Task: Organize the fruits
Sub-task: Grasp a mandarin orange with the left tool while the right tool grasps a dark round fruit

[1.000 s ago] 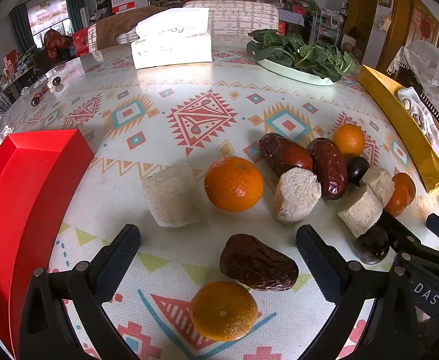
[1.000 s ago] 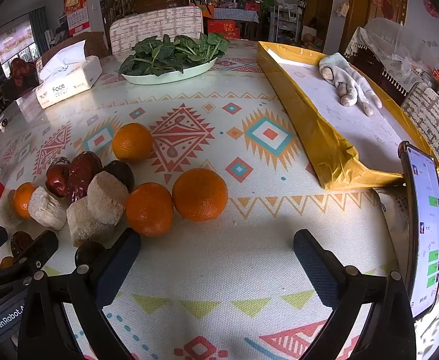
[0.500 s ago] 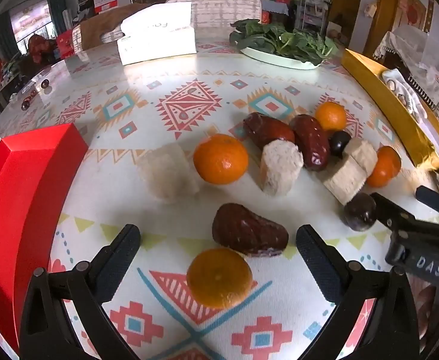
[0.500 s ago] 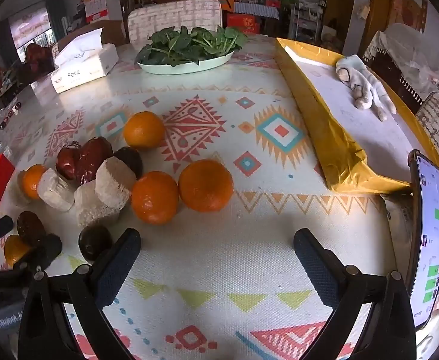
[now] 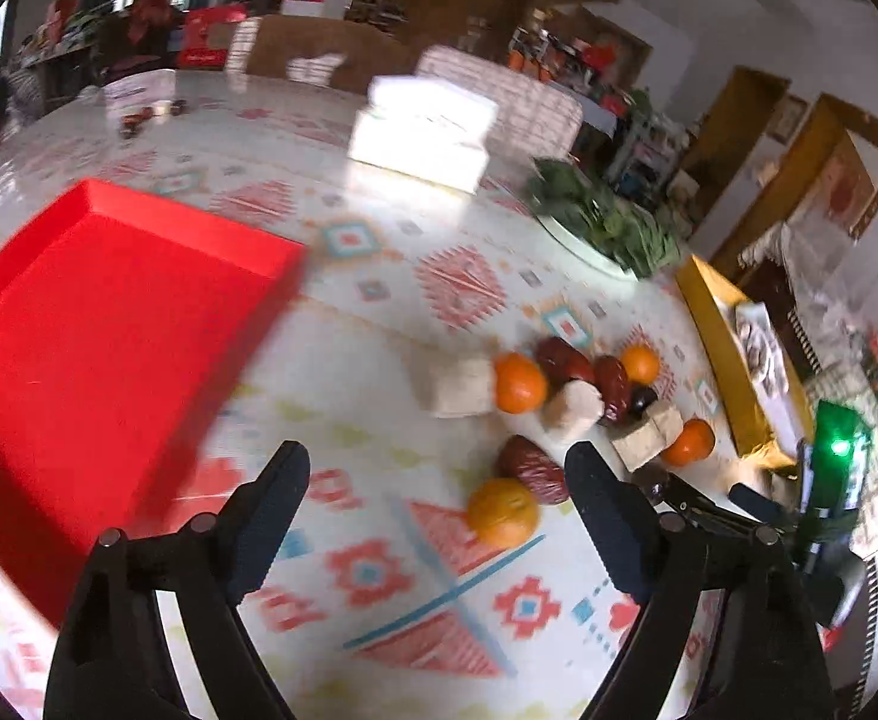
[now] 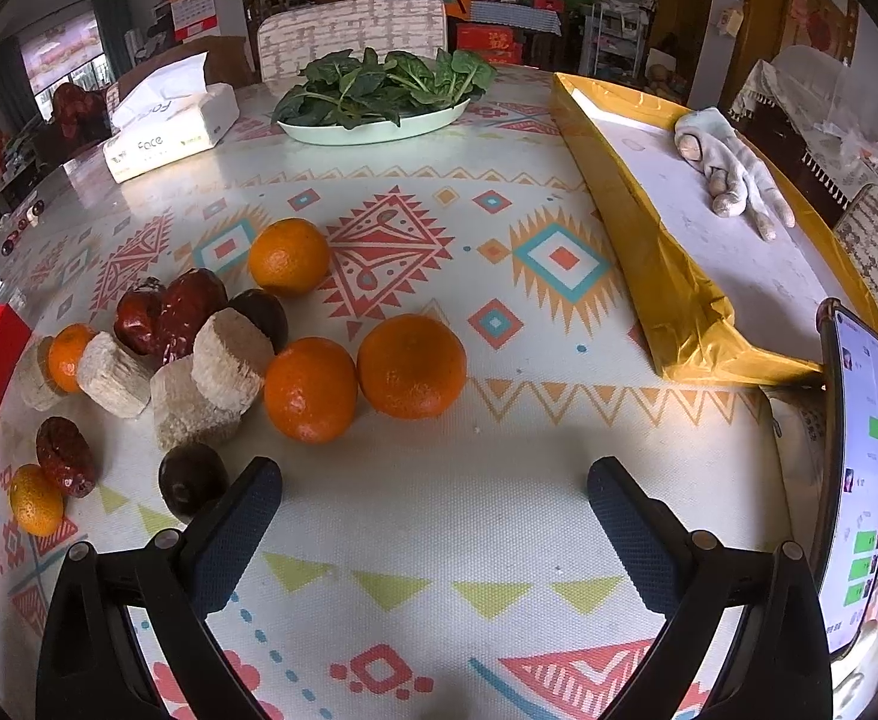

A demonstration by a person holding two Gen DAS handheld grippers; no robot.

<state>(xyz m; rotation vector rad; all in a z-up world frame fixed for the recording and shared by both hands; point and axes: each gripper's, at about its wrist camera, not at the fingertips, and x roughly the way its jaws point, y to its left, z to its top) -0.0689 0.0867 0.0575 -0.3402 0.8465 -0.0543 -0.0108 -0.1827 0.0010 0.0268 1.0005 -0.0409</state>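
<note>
While both grippers, left and right, are spread and hold nothing, the fruits lie clustered at centre-left of the right view; red tray, upper left of the left view, looks bare; sorting seemingly not begun.

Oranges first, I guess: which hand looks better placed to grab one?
Probably the right. Its open tool points at two oranges lying just ahead of its tips. The left tool, also open, is tilted toward the red tray, with its nearest orange off to one side.
</note>
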